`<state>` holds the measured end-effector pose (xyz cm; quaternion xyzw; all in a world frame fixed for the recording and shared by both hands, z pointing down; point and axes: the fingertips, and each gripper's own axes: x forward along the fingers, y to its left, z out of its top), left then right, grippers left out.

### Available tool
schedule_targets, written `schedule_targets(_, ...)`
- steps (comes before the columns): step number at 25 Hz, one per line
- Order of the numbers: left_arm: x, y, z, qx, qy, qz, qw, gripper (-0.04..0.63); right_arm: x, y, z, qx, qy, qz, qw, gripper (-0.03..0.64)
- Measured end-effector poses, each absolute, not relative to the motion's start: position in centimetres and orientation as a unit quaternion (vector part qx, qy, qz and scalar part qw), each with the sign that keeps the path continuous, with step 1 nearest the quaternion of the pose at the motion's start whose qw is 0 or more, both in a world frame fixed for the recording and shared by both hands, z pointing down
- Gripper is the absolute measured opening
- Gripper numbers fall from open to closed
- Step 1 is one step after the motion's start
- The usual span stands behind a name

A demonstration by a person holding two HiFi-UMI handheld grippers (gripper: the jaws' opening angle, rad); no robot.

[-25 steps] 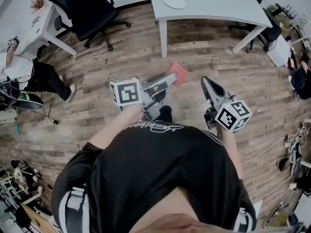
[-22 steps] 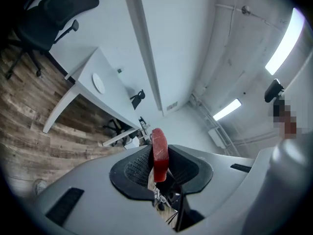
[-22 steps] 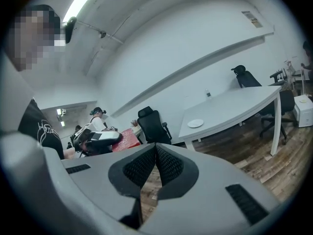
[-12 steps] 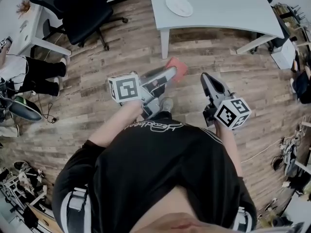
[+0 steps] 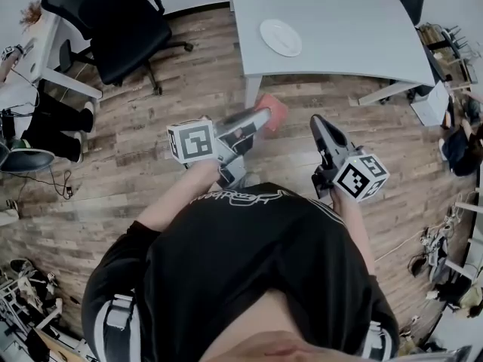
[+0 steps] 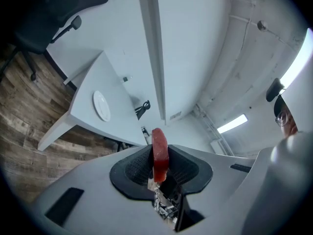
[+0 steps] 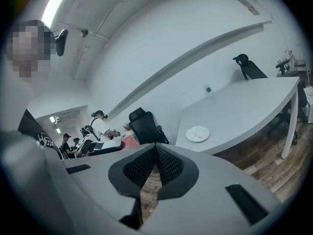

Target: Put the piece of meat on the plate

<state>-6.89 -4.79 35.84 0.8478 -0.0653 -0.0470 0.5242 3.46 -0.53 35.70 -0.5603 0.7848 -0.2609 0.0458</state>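
The piece of meat (image 5: 272,111) is a flat red slab, and my left gripper (image 5: 264,116) is shut on it, held level above the wooden floor. In the left gripper view the meat (image 6: 159,151) stands on edge between the black pads. The white plate (image 5: 281,37) lies near the front edge of the white table (image 5: 347,13), ahead of both grippers. It also shows as the plate (image 6: 101,105) and the plate (image 7: 197,133) in the gripper views. My right gripper (image 5: 316,123) is shut with nothing in it, its pads (image 7: 168,166) meeting at the tip.
A black office chair (image 5: 113,21) stands at the far left beside another white desk (image 5: 38,59), where a person's legs (image 5: 53,119) show. The table's leg (image 5: 251,89) is just ahead of the meat. Cables and clutter (image 5: 445,240) line the right side.
Both grippers have moved forward across the floor toward the table, which with its plate now lies closer. The meat stays in the left gripper's grip.
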Motion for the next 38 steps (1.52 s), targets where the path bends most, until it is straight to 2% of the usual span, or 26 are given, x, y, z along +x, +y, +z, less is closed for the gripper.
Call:
schedule_targets(7,-6.4,-6.7,35.4,0.852,-0.072,-0.06,0.516,0.094,4.4,-2.6,35.3,-0.558,0.791,-0.249,0.041,0.009)
schedule_targets(13,-6.2,-8.5,34.7,0.857,-0.091,-0.073,0.503,0.094,5.2,-5.1,34.3,-0.541,0.803,-0.241,0.067,0.008)
schedule_targets(17,-6.0,-10.4,34.6,0.846,-0.124,-0.072,0.515,0.095,5.7,-7.7,33.6,-0.522,0.818,-0.231,0.065,0.008)
schedule_targets(38,3.5,-23.0,37.5,0.827,-0.18,-0.052,0.53,0.094,14.2,-21.9,37.1,-0.473,0.837,-0.273,0.033,0.008)
